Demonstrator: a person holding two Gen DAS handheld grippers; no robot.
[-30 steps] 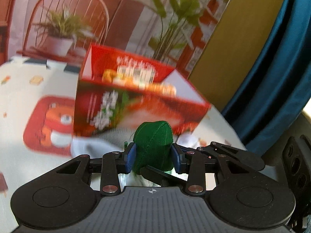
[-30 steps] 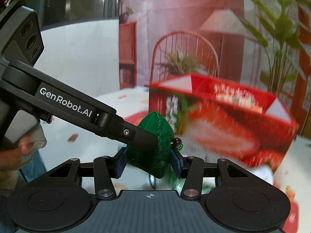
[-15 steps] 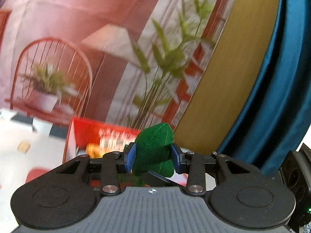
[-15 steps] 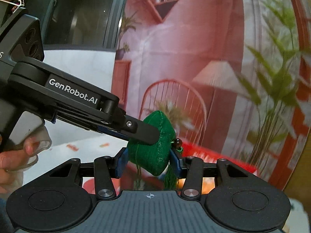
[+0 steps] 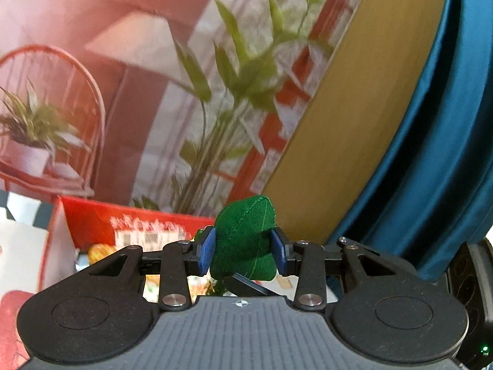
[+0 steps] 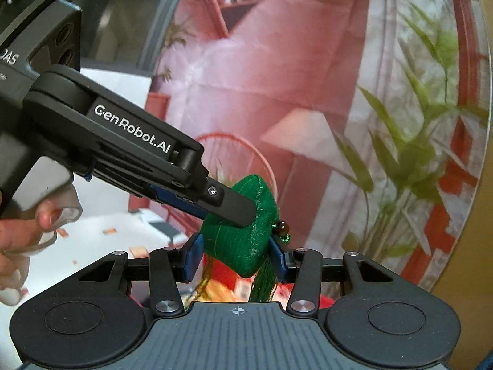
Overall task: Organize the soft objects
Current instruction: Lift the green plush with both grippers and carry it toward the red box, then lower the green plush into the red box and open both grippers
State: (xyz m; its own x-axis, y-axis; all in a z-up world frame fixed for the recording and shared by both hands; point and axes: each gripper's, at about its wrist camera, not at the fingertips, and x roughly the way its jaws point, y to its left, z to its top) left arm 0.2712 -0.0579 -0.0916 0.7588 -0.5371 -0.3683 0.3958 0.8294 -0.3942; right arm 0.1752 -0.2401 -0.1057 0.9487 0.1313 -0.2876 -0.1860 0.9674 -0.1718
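Note:
A green stuffed fabric pouch (image 5: 246,240) hangs in the air, pinched from two sides at once. My left gripper (image 5: 242,251) is shut on it, blue pads pressing its flanks. In the right wrist view the same pouch (image 6: 234,246) sits between the blue pads of my right gripper (image 6: 235,257), also shut on it. One of the left gripper's fingers (image 6: 234,205) crosses over the pouch's top from the left. Dark beads (image 6: 282,226) and a green tassel (image 6: 262,283) dangle from the pouch. An open red printed box (image 5: 92,225) lies below, mostly hidden by the gripper bodies.
A person's hand (image 6: 18,234) grips the left tool's handle. Behind stands a printed backdrop (image 5: 138,92) of chair, lamp and plants. Right of it are a yellow panel (image 5: 354,123) and a blue curtain (image 5: 446,154). A white patterned tabletop (image 6: 107,219) lies underneath.
Both grippers have risen together with the green pouch still between them. The red box has sunk from the middle of both views to the bottom edge.

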